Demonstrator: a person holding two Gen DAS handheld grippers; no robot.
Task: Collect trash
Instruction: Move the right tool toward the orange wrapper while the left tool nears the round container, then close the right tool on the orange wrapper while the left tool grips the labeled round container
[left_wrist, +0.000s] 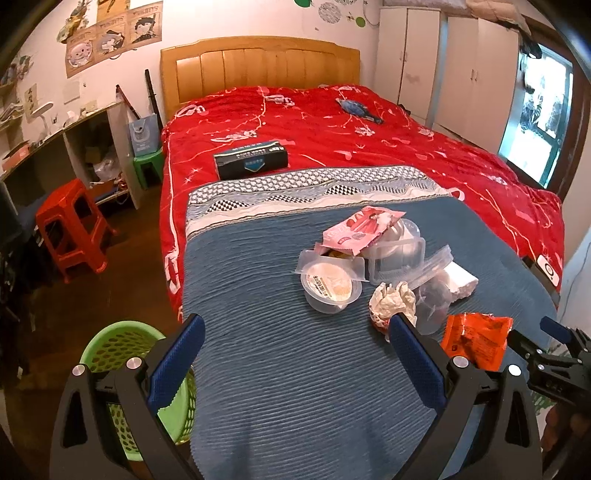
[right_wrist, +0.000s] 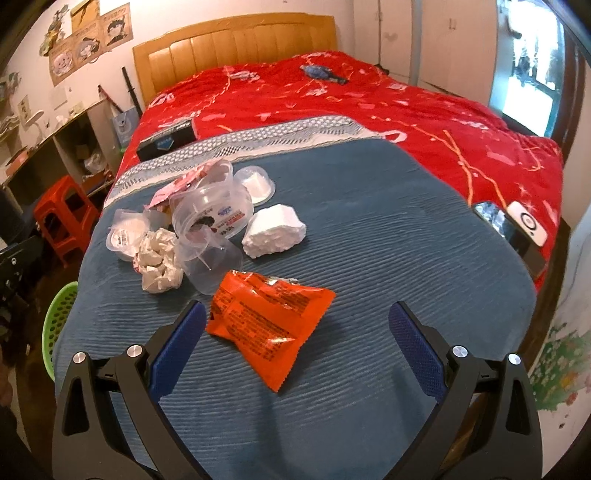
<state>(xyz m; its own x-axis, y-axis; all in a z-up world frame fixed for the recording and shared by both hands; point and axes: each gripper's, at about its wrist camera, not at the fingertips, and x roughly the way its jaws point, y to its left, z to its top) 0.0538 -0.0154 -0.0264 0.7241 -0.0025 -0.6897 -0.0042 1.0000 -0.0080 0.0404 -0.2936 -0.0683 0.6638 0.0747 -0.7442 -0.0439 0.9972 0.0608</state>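
1. We see our left gripper (left_wrist: 297, 334) spread wide and empty over the blue blanket (left_wrist: 288, 369).
2. Our right gripper (right_wrist: 297, 325) is also wide open, holding nothing.
3. The orange wrapper (right_wrist: 267, 325) lies on the blanket between the right gripper's fingers, touching the left finger (right_wrist: 184, 332).
4. Just beyond the wrapper sit a crumpled paper ball (right_wrist: 159, 264), clear plastic cups (right_wrist: 210, 214) and a white foam chunk (right_wrist: 275, 230).
5. A green basket (left_wrist: 122, 350) stands on the floor, left of the wrapper, beside the blanket's edge.
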